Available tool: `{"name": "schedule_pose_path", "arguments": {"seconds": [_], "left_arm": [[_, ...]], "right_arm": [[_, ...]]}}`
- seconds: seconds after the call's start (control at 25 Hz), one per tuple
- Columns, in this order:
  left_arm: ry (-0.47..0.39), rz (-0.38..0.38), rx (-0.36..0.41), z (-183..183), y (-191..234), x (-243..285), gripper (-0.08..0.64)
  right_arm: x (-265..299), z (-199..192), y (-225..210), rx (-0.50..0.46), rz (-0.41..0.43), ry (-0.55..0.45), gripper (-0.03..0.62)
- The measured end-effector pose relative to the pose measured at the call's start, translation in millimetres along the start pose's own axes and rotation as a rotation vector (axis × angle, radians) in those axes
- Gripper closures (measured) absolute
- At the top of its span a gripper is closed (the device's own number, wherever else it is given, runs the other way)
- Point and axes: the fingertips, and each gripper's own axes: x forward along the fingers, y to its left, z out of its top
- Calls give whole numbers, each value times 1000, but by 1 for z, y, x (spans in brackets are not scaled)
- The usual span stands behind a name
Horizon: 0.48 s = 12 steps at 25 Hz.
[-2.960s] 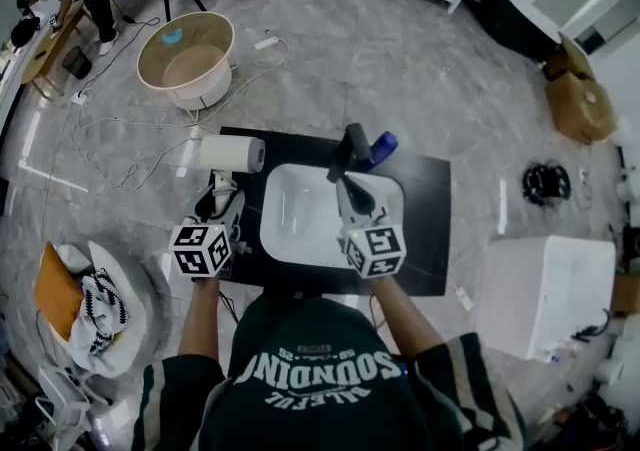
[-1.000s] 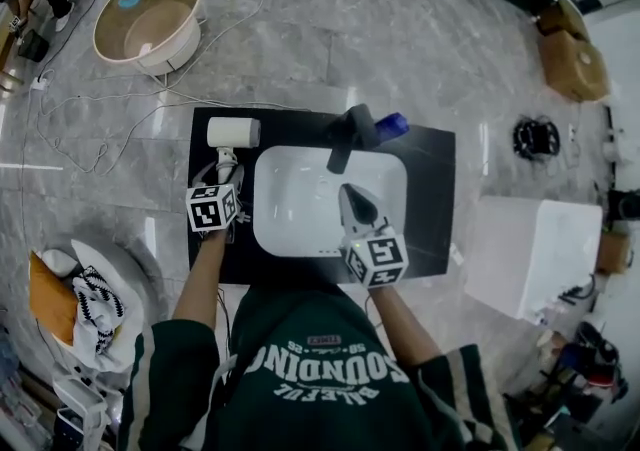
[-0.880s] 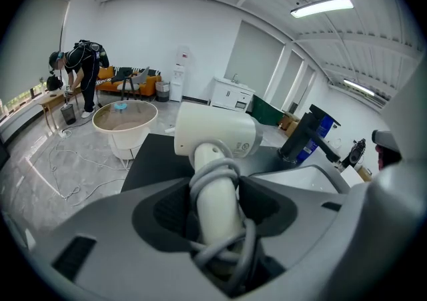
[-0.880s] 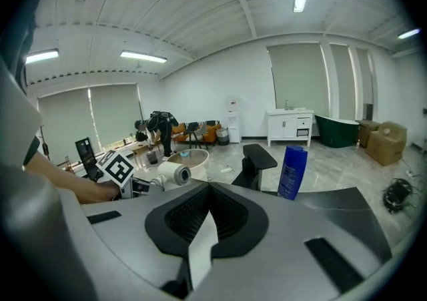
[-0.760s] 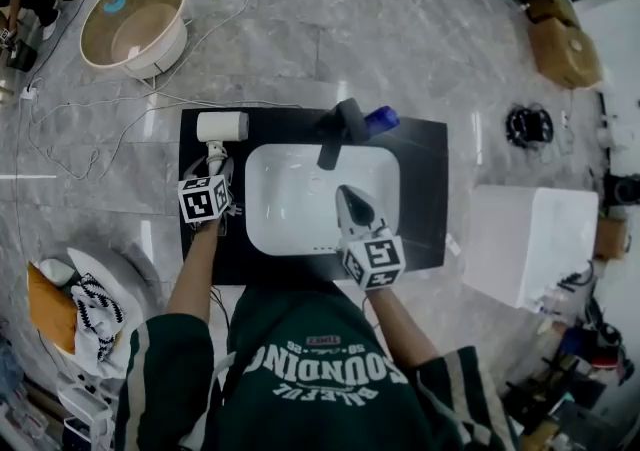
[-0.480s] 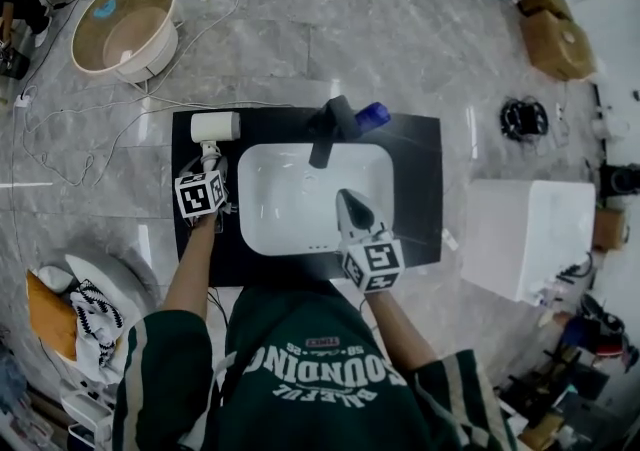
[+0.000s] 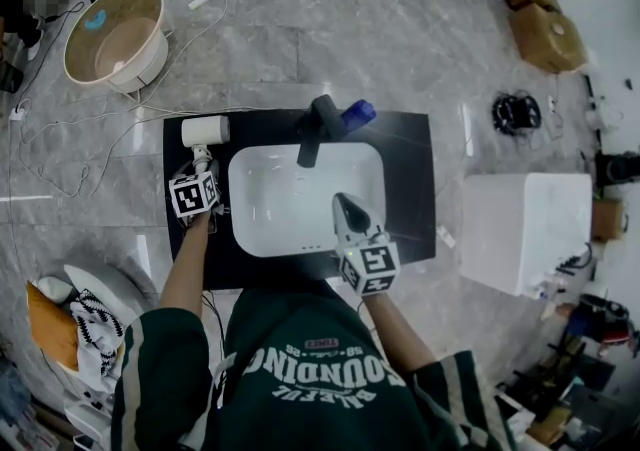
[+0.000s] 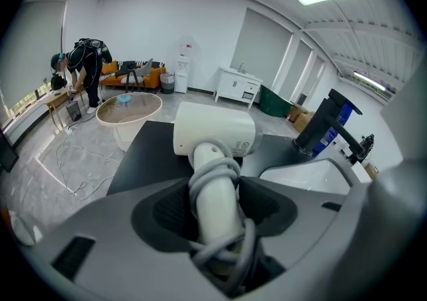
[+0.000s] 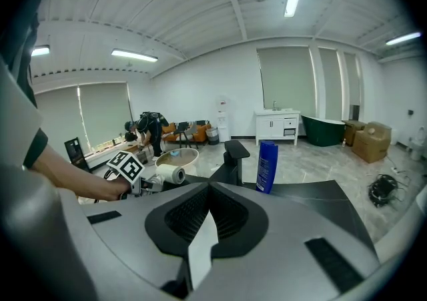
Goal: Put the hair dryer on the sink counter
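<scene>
Head view sits high over the person, looking steeply down on the whole black surface (image 7: pixel 410 169) and sink (image 7: pixel 300 204). Left gripper view is low over that surface, super close to the hair dryer (image 8: pixel 213 136), facing the room. Right gripper view faces roughly the same way, and both catch the faucet (image 8: pixel 320 129) and blue bottle (image 8: pixel 343 115).

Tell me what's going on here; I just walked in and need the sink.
A person works two handheld grippers at a black counter. The left gripper grips the hair dryer by its cord-wrapped handle over the counter's left end, beside the sink. The right gripper is shut and empty above the sink's near edge.
</scene>
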Motion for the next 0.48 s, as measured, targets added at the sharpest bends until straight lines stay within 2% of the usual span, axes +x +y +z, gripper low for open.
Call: {"name": "schedule_pose_path", "arguments": {"seconds": [0.16, 0.32, 0.48], "left_arm": [[-14, -6, 26, 0, -1, 3, 337], [11, -28, 2, -3, 0, -1, 302], [-9, -15, 43, 2, 0, -19, 293]], "right_arm": [[-5, 1, 1, -8, 6, 3, 591], [-7, 1, 2, -10, 17, -12, 591], [-7, 3, 4, -18, 39, -16, 591]]}}
